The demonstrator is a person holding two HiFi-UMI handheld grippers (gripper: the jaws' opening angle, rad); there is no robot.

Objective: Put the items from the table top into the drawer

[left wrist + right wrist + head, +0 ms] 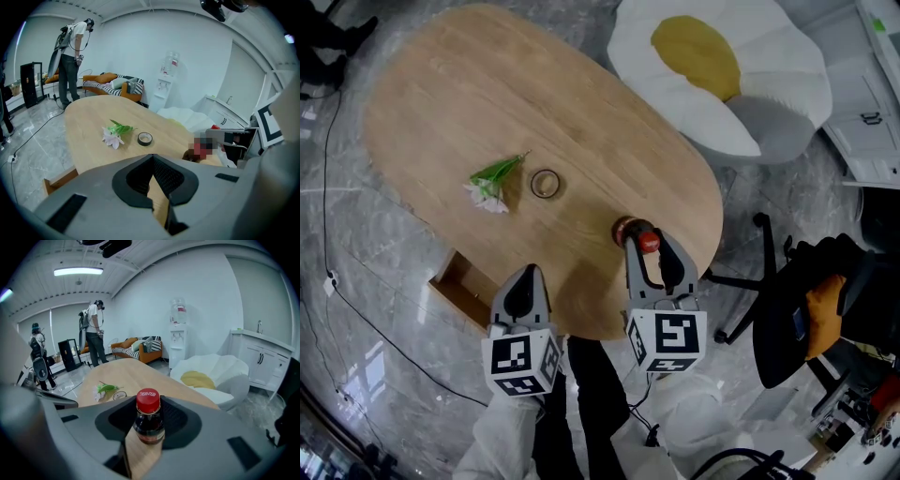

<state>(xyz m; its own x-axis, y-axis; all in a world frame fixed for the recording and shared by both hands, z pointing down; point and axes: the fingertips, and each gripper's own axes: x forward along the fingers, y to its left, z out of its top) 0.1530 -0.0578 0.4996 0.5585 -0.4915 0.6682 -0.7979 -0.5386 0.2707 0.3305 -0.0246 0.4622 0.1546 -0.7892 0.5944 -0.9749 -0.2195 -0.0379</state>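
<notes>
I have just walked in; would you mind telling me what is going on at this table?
A person holding two grippers is clearing an oval wooden table into its open wooden drawer. The right gripper has its open jaws either side of a small dark bottle with a red cap, standing upright on the table. The left gripper is shut and empty. A white flower with green leaves and a black roll of tape lie untouched further out.

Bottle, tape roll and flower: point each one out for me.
bottle (149, 401), right gripper view, on its red cap.
tape roll (145, 143), left gripper view, on the ring's near wall.
flower (487, 195), head view, on the white bloom.
</notes>
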